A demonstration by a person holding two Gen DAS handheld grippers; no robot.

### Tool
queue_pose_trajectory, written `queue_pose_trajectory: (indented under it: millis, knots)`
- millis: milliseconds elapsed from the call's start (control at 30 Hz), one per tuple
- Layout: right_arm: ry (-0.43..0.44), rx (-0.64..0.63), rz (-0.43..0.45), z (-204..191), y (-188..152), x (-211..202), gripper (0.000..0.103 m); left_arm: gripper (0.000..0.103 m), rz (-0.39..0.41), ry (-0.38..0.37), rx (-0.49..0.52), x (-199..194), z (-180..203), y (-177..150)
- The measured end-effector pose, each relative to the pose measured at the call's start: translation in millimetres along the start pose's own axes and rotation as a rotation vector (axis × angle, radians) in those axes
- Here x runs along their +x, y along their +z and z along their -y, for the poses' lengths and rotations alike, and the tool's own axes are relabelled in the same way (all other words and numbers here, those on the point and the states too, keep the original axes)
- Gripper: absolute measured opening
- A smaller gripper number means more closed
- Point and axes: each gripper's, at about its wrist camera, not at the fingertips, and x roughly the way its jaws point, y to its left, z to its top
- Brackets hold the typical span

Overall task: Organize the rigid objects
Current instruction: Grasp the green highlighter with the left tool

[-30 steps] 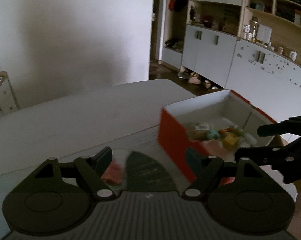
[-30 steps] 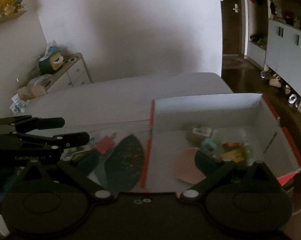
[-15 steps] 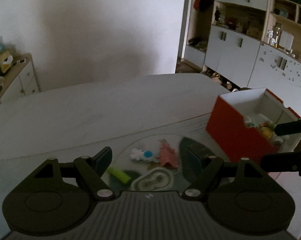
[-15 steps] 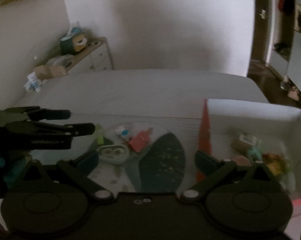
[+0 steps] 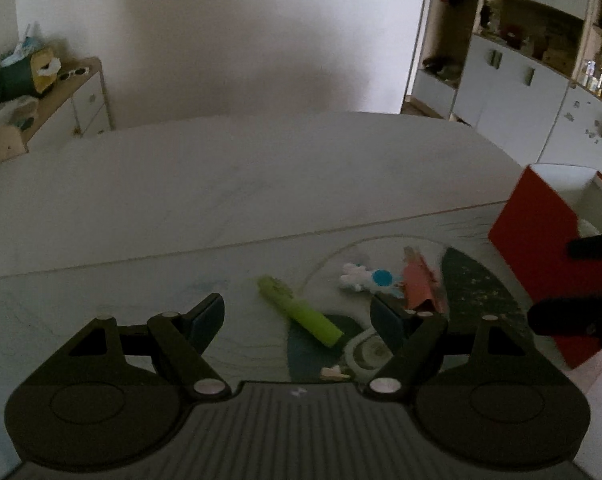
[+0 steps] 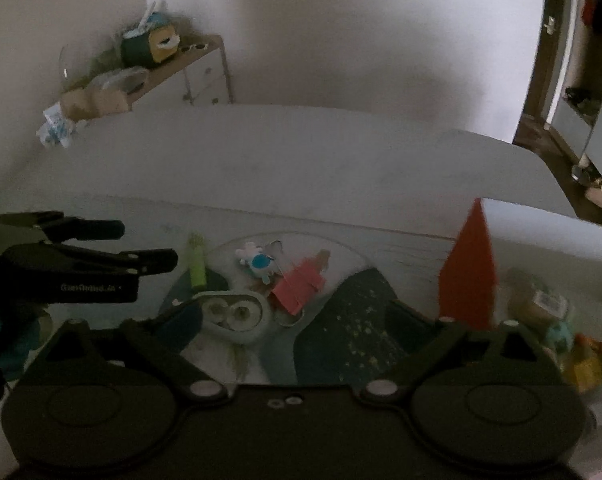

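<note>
Small items lie on a patterned mat (image 5: 477, 280): a lime-green marker (image 5: 299, 312), a white and blue figure (image 5: 367, 278), a pink folded piece (image 5: 419, 282) and a pale case with two round holes (image 6: 233, 314). A red box (image 5: 541, 256) with white inside stands to the right and holds several small toys (image 6: 569, 336). My left gripper (image 5: 299, 316) is open and empty just above the marker. My right gripper (image 6: 293, 316) is open and empty above the case and the mat. The left gripper also shows in the right wrist view (image 6: 101, 252).
The white table (image 5: 241, 184) stretches away behind the mat. A low cabinet (image 5: 61, 108) with clutter stands at the far left. White cupboards and shelves (image 5: 541, 72) line the right wall. The right gripper's fingers (image 5: 573, 312) show at the right edge.
Both grippers have swung left, away from the red box and over the items on the mat. The box has slid to the right edge of both views.
</note>
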Motion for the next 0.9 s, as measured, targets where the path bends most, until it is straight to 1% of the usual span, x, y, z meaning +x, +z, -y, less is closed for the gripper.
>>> queue_pose_trajectory:
  millis: [133,200,267,433,500,533,733,800,867,900]
  knots:
    - [-0.003,-0.083,-0.04,-5,7,20,0.092,0.08,-0.026,0.011,-0.015,14,-6,1]
    - [0.0,-0.147,-0.053,-6,12,27,0.091,0.08,-0.034,0.012,-0.02,19,-9,2]
    - [0.002,-0.19,-0.073,-3,16,36,0.088,0.08,-0.039,0.014,-0.02,24,-10,3]
    - [0.008,-0.237,-0.158,4,18,57,0.08,0.08,-0.061,0.016,-0.025,38,-11,4]
    - [-0.013,-0.269,-0.185,1,17,65,0.078,0.08,-0.074,0.019,-0.034,45,-11,4]
    - [-0.018,-0.281,-0.194,0,17,68,0.075,0.08,-0.078,0.02,-0.038,47,-11,4]
    - [0.014,-0.303,-0.225,0,23,79,0.067,0.08,-0.097,0.03,-0.059,59,-12,6]
    - [0.024,-0.325,-0.235,-1,26,82,0.067,0.08,-0.1,0.03,-0.063,62,-13,6]
    - [0.022,-0.365,-0.242,-4,27,85,0.061,0.08,-0.104,0.026,-0.066,64,-13,6]
    - [0.024,-0.371,-0.25,-4,28,88,0.06,0.08,-0.105,0.024,-0.068,65,-14,5]
